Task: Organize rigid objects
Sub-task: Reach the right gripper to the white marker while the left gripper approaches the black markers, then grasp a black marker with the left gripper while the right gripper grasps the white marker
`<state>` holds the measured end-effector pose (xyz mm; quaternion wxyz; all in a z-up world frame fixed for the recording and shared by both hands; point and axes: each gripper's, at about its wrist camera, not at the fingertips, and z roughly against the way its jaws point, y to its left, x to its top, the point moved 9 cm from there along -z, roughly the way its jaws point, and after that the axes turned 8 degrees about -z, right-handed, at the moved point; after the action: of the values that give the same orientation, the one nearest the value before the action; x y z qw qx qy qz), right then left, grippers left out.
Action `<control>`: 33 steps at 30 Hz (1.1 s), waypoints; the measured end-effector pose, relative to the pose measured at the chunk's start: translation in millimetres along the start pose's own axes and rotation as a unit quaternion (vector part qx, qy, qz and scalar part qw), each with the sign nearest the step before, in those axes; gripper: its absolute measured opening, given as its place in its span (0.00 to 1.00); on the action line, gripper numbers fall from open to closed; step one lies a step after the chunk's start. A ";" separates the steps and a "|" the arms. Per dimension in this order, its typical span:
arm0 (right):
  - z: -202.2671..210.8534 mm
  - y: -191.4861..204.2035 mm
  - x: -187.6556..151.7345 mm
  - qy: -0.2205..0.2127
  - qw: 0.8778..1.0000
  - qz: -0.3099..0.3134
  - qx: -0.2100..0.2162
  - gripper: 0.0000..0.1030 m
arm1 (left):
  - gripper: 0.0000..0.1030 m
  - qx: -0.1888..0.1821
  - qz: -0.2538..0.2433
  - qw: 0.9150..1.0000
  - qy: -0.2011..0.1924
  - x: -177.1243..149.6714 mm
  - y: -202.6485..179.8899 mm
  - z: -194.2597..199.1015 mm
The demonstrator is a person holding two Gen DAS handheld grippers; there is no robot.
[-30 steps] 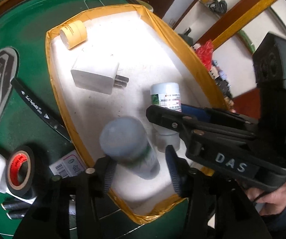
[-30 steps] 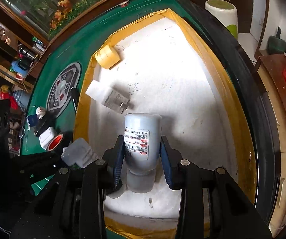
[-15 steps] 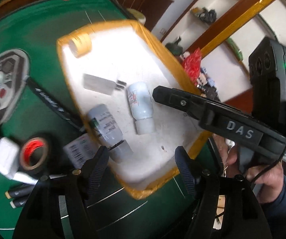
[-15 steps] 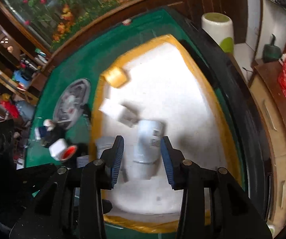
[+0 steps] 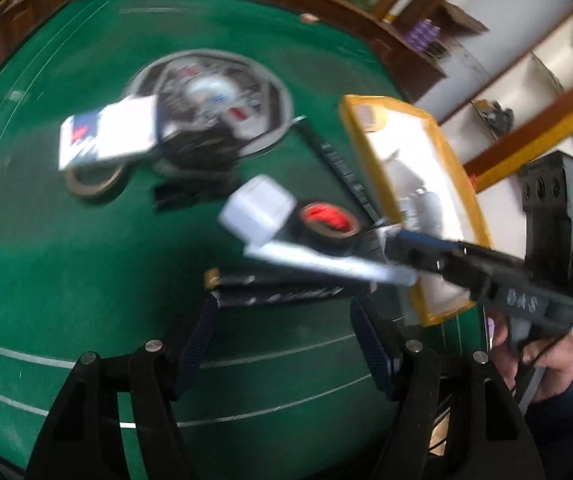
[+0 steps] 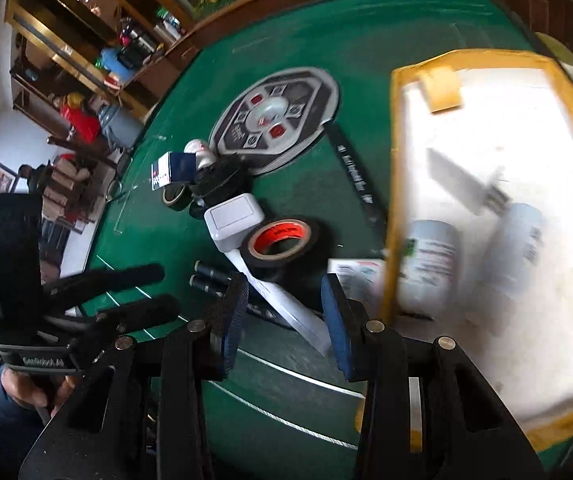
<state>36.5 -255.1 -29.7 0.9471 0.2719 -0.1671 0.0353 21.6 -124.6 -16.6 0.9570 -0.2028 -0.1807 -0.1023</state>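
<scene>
A white tray with a yellow rim (image 6: 393, 160) sits on the green table and holds two white bottles (image 6: 430, 264) (image 6: 520, 246), a white charger plug (image 6: 460, 184) and a yellow tape roll (image 6: 440, 88). The tray also shows in the left wrist view (image 5: 452, 168). Both grippers are open and empty. My left gripper (image 5: 286, 340) hovers over the felt near black pens (image 5: 278, 290). My right gripper (image 6: 284, 316) is above a white strip (image 6: 282, 300), just left of the tray.
Left of the tray lie a black tape roll with a red core (image 6: 282, 242), a white switch box (image 6: 234, 220), a black bar (image 6: 356, 174), a round grey panel (image 6: 274, 116), a blue-white box (image 6: 172, 168) and a dark tape roll (image 5: 94, 180).
Both grippers let go of their bottles, which now lie in the tray. Both have swung left, away from the tray, over the loose items on the green felt.
</scene>
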 end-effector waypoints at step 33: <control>-55.1 52.4 -59.5 0.119 0.990 0.077 -0.012 0.34 | 0.67 0.040 0.029 0.998 0.026 -35.5 45.9 1.0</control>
<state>-11.4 -180.2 -67.2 0.9579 0.2406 -0.0736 0.1385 1.2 -78.6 -45.6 0.9713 -0.1667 -0.1538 -0.0722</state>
